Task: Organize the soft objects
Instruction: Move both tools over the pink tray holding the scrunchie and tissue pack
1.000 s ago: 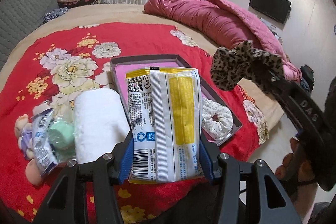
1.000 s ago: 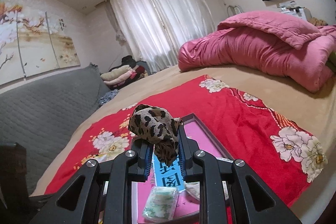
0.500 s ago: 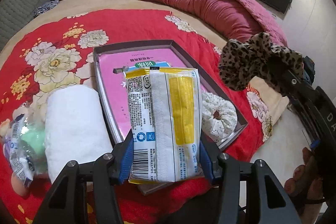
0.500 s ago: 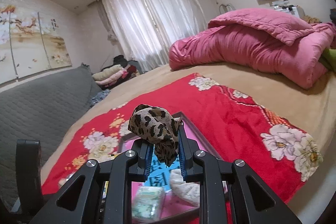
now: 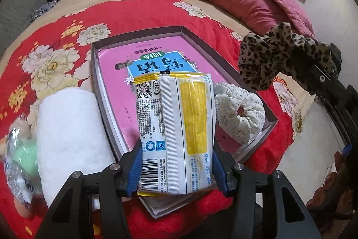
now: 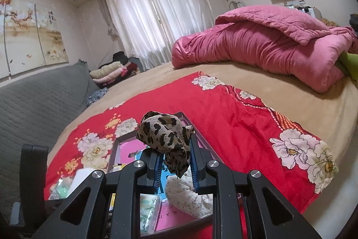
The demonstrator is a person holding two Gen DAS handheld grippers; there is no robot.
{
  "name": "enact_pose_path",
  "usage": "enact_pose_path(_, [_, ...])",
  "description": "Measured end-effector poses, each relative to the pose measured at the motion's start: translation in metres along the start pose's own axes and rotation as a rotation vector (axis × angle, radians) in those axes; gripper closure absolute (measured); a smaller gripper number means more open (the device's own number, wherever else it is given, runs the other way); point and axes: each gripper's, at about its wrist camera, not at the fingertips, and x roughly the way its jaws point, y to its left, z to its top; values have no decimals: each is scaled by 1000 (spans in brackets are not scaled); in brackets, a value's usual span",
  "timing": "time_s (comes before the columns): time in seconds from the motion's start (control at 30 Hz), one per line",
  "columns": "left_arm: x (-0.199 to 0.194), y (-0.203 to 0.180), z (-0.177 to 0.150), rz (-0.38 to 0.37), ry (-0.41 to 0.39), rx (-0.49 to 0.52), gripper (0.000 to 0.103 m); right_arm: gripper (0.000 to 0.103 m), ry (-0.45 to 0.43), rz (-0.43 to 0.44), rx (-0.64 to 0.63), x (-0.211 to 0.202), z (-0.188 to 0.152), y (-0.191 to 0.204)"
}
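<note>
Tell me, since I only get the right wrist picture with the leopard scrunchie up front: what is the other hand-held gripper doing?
Observer: The left hand-held gripper is shut on a white and yellow packet, clamped by its long sides.
Operator: What is that white patch at my lower left?
Observer: It is a rolled white towel, lying on the red blanket right beside the left wall of the box.
Operator: And the pale flowery lump under my fingers?
Observer: That is a floral scrunchie, a full ring with an open middle, lying inside the box at its right corner.
</note>
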Motion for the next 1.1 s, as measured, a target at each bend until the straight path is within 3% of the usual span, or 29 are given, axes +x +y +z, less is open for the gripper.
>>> enact_pose_path(0.2, [7, -5, 2, -34, 45, 5, 49, 80, 5, -90, -120, 6, -3, 9])
enact_pose_path(0.27, [10, -6, 2, -61, 65, -9, 49, 80, 46, -134, -176, 15, -8, 13])
enact_pose_path(0.4, [13, -9, 1, -44, 73, 11, 49, 80, 128, -147, -230, 32, -20, 16])
enact_pose_path(0.7, [15, -12, 0, -16, 85, 37, 49, 79, 281, -16, -127, 51, -34, 5])
enact_pose_path(0.8, [16, -13, -1, -9, 89, 45, 49, 70, 293, 25, -92, 52, -34, 2])
enact_pose_path(0.97, [17, -15, -1, -4, 91, 49, 49, 64, 301, 67, -68, 51, -35, 1])
enact_pose_path(1.1, [17, -15, -1, -2, 93, 48, 49, 50, 294, 97, -57, 49, -33, 3])
